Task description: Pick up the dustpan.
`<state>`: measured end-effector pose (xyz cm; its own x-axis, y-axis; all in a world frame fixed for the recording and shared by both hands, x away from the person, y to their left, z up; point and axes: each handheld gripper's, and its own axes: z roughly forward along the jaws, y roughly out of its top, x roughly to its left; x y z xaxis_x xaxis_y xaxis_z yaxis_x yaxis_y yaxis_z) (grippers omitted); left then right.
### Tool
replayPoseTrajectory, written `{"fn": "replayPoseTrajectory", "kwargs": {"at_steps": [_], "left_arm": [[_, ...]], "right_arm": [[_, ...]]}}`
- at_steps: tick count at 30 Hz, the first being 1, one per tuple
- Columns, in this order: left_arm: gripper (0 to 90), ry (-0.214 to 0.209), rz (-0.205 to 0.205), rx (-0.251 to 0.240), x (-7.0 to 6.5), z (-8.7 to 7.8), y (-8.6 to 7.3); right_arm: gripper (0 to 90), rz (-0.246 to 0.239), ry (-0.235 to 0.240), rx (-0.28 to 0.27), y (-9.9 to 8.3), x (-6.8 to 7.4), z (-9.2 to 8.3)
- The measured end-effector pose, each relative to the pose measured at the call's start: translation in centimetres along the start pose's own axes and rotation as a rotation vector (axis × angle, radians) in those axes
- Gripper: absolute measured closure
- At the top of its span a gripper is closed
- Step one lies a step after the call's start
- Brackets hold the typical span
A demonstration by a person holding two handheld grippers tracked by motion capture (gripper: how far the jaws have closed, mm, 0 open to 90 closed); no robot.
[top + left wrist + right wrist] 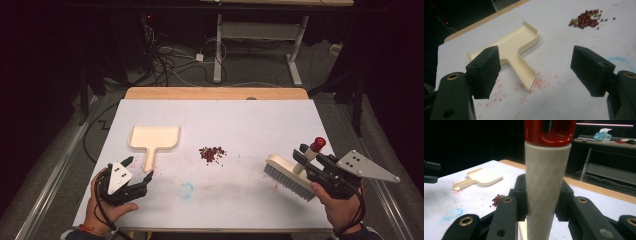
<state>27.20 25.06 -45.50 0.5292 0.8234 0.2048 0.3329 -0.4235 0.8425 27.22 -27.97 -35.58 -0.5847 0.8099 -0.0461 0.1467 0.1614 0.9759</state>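
Brush [292, 176] in right gripper [306, 159]

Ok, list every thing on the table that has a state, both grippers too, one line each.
Left gripper: open, jaws wide, nothing between them, near the dustpan's handle.
Right gripper: shut on the brush's handle.
Brush: held, bristles down on the table at its right side.
Dustpan: lying flat, untouched, no beans in it.
Beans: loose small pile mid-table, unswept.
Table: white top, red specks and a blue smudge.
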Motion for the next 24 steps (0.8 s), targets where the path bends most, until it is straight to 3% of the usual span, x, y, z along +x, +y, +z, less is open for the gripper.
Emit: {"fn": "replayPoseTrajectory", "kwargs": {"at_steps": [8, 10, 11, 12, 13, 14, 18, 22, 23, 24], "left_arm": [[28.3, -0.065, -0.072, 0.106, 0.2, 0.8, -0.1], [29.2, -0.095, -0.124, 0.129, 0.5, 1.2, -0.2], [29.1, -0.121, -0.194, 0.142, 0.8, 1.3, -0.2], [28.8, -0.131, -0.219, 0.151, 0.8, 1.4, -0.1], [27.8, -0.131, -0.219, 0.151, 0.8, 1.4, -0.1], [27.8, -0.133, -0.252, 0.186, 0.6, 1.7, 0.3], [26.1, -0.124, -0.234, 0.251, 0.2, 3.1, 1.2], [26.4, -0.093, -0.252, 0.299, 0.9, 4.9, 2.0], [26.7, -0.072, -0.275, 0.332, 1.7, 6.2, 2.2], [27.1, -0.072, -0.275, 0.332, 1.7, 6.2, 2.2]], "right_arm": [[69.2, -0.003, -0.019, 0.003, -0.1, -0.2, 0.1], [69.2, -0.008, -0.023, -0.001, 0.0, -0.2, 0.2], [69.2, -0.011, -0.022, -0.003, 0.1, -0.2, 0.2], [69.2, -0.014, -0.022, -0.004, 0.1, -0.2, 0.2], [69.2, -0.014, -0.022, -0.005, 0.1, -0.1, 0.2], [69.2, -0.011, -0.021, 0.0, 0.0, 0.0, 0.2], [69.2, -0.023, -0.023, 0.008, -0.1, 0.2, 0.2], [69.2, -0.032, -0.035, 0.004, 0.1, 0.3, 0.3], [69.2, -0.033, -0.037, 0.002, 0.1, 0.3, 0.4], [69.2, -0.034, -0.038, 0.004, 0.1, 0.4, 0.5]]}}
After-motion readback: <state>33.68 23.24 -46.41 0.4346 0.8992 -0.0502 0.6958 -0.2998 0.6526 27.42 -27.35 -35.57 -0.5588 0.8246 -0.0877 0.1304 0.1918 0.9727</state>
